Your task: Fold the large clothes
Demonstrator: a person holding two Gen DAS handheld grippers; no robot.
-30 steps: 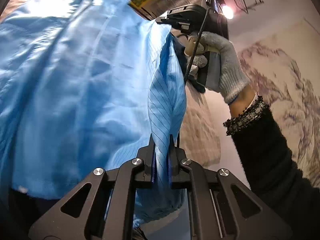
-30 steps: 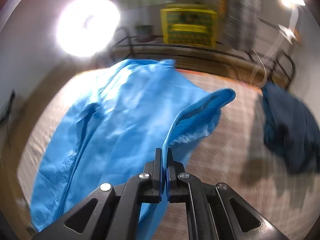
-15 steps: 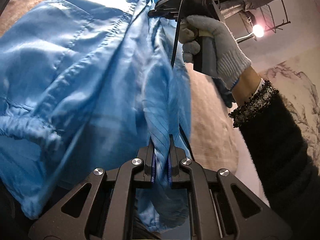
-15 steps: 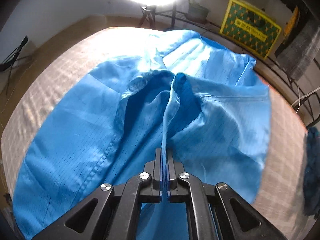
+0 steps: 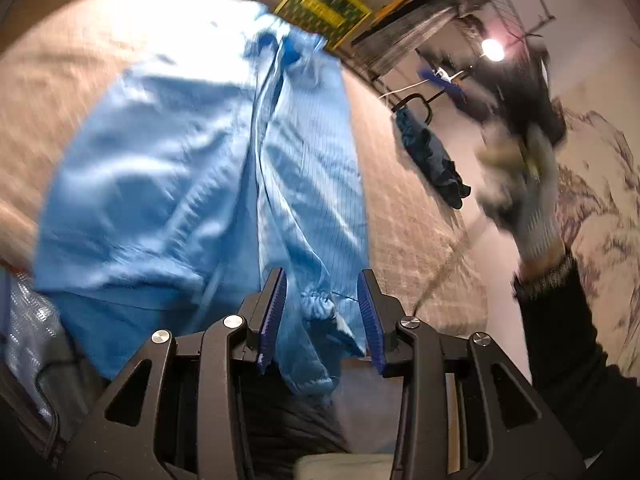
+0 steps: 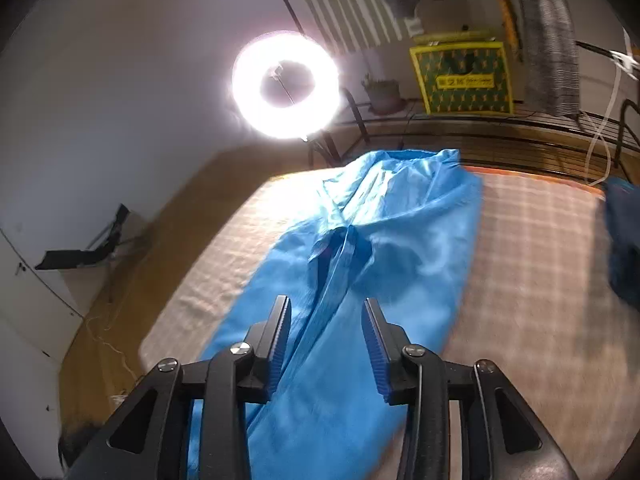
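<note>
A large light-blue garment (image 5: 192, 184) lies lengthwise on the bed, its two sides brought together along a middle seam. My left gripper (image 5: 322, 312) hovers over its near end. The jaws are opening, and a gathered cuff (image 5: 318, 304) sits loose between them, untouched by either pad. In the right wrist view the same garment (image 6: 392, 248) stretches away from my right gripper (image 6: 326, 344). Its jaws are opening too, and the cloth lies below the gap without being pinched. A blurred gloved hand (image 5: 524, 192) holds the right gripper off to the right.
The bed has a beige checked cover (image 6: 540, 264). A dark blue garment (image 6: 626, 240) lies at its right edge. A bright ring light (image 6: 286, 84) stands behind the bed. A yellow-green box (image 6: 464, 76) sits on a rack at the back. The floor shows at left.
Both grippers were shut on folds of the blue garment and now stand open. The garment has dropped flat onto the bed. The right hand has swung up and away to the right.
</note>
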